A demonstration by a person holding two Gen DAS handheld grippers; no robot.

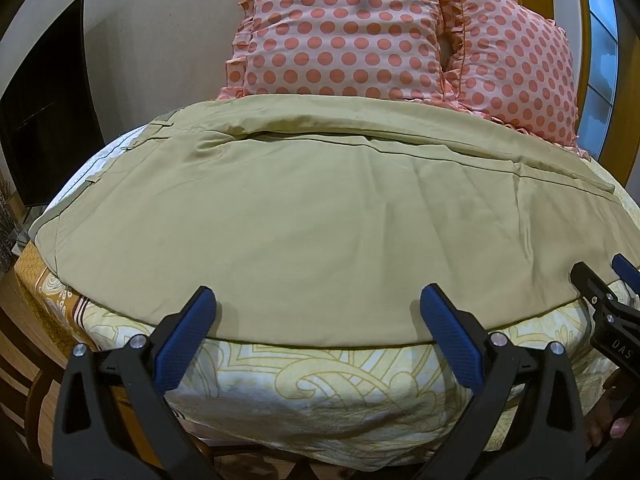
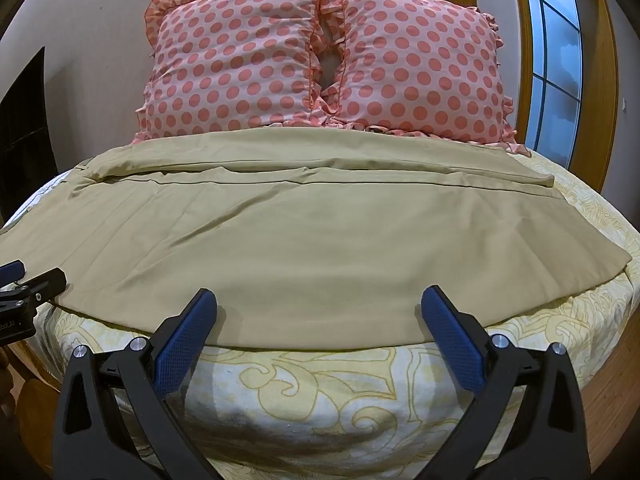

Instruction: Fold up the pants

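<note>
Hovering w/ both grippers, left gripper (image 1: 316, 316) and right gripper (image 2: 318, 316) spread wide, holding nothing. Pants (image 2: 280, 240) lie flat mid-frame on bed (image 2: 320, 392). Next imo: pinch the near edge, fold toward pillows (image 2: 320, 60).

Bed (image 2: 320, 392), yellow patterned sheet: khaki pants (image 2: 280, 248) spread flat, two polka-dot pillows (image 2: 320, 60).

Both cameras sit low at the near edge of the bed (image 1: 320, 384), looking forward between spread jaws toward the 2 pillows (image 2: 320, 60). The left view sits nearer and further left. Both share the pants (image 2: 280, 240) just beyond the jaws; each view catches the other gripper at its side.
</note>
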